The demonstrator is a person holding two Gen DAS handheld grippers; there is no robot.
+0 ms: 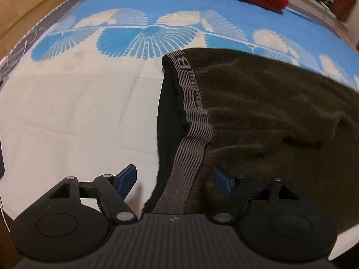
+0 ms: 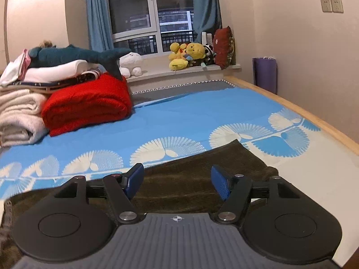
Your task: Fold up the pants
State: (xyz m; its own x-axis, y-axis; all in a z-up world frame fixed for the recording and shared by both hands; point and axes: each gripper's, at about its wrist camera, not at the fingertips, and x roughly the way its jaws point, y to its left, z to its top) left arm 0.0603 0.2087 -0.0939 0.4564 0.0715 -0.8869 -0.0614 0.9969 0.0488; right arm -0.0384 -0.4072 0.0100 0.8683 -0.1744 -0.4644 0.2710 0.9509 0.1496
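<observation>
Both views overlook pants — close.

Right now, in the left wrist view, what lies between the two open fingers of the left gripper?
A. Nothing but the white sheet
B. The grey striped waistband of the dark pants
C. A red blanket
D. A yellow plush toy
B: the grey striped waistband of the dark pants runs down between the spread fingers of the left gripper, and neither pad presses on it.
</observation>
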